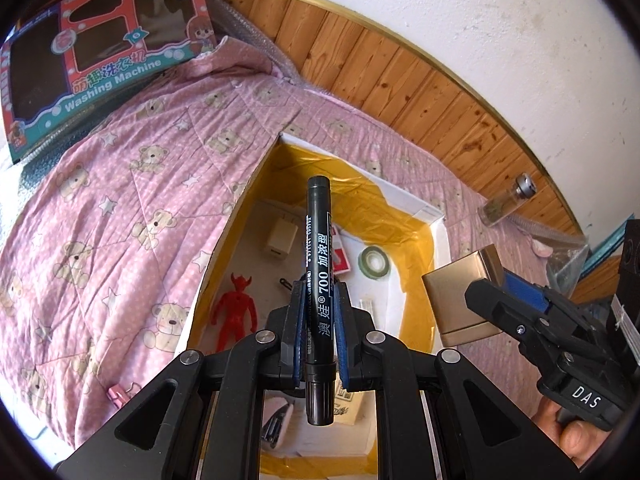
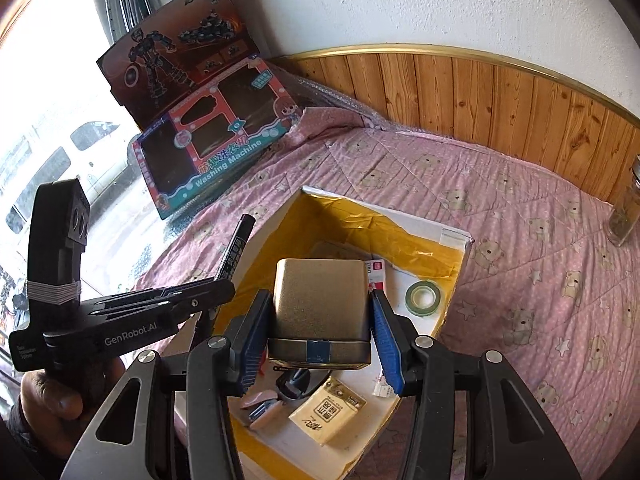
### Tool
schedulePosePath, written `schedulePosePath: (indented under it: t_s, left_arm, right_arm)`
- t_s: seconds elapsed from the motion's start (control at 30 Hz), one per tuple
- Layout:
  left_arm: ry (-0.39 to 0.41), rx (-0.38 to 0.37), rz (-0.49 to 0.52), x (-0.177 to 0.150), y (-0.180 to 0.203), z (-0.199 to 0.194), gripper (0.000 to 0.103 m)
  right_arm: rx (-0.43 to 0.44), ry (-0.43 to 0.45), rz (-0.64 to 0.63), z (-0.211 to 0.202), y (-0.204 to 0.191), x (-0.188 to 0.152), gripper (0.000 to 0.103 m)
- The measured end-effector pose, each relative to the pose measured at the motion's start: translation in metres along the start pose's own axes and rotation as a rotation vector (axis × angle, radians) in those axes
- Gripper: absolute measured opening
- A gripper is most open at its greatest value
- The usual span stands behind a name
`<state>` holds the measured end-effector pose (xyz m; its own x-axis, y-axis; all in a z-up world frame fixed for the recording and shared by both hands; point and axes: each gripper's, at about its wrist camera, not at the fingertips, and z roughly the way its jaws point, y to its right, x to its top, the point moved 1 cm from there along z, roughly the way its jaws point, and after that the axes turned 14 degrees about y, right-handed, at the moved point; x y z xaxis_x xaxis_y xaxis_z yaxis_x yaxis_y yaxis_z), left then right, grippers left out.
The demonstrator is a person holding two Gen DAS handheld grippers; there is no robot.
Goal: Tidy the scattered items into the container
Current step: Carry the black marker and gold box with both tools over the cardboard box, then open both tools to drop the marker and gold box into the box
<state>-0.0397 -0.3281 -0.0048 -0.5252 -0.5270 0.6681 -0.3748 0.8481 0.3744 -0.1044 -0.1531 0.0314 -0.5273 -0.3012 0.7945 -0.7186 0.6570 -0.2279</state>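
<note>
My left gripper [image 1: 319, 312] is shut on a black marker pen [image 1: 318, 240] and holds it above the open cardboard box [image 1: 420, 208], lined with yellow tape. My right gripper [image 2: 320, 316] is shut on a gold metal tin [image 2: 320, 300], also above the box [image 2: 452, 236]. The tin shows at the right of the left wrist view [image 1: 460, 284], the marker at the left of the right wrist view [image 2: 236, 248]. Inside the box lie a red figure [image 1: 236, 312], a white charger [image 1: 280, 240], a green tape roll [image 2: 423, 295], a tissue pack [image 2: 326, 410] and other small items.
The box sits on a bed with a pink bear-print quilt [image 1: 120, 200]. A toy washing machine carton [image 1: 92, 60] leans at the bed's head. A glass jar [image 1: 506, 200] lies near the wooden wall panel. A pink clip [image 1: 116, 398] lies on the quilt.
</note>
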Motion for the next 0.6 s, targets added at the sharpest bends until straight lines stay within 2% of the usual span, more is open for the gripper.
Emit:
schedulePosePath:
  t_s: [0.43, 0.47, 0.5, 0.57, 0.6]
  left_arm:
    - [-0.105, 0.040, 0.018, -0.003, -0.003, 0.052, 0.014]
    - [-0.119, 0.044, 0.021, -0.003, -0.004, 0.057, 0.016]
    - [-0.136, 0.049, 0.037, -0.004, -0.004, 0.063, 0.027]
    - [-0.160, 0.079, 0.078, -0.006, -0.004, 0.072, 0.040]
    - [-0.162, 0.074, 0.082, -0.007, -0.005, 0.072, 0.040]
  right_arm:
    - [-0.051, -0.093, -0.057, 0.056, 0.012, -0.006, 0.050]
    - [-0.058, -0.099, -0.060, 0.060, 0.013, -0.007, 0.050]
    - [-0.065, -0.108, -0.063, 0.065, 0.015, -0.008, 0.050]
    - [-0.086, -0.135, -0.083, 0.077, 0.018, -0.012, 0.051]
    - [-0.103, -0.148, -0.094, 0.081, 0.020, -0.015, 0.053]
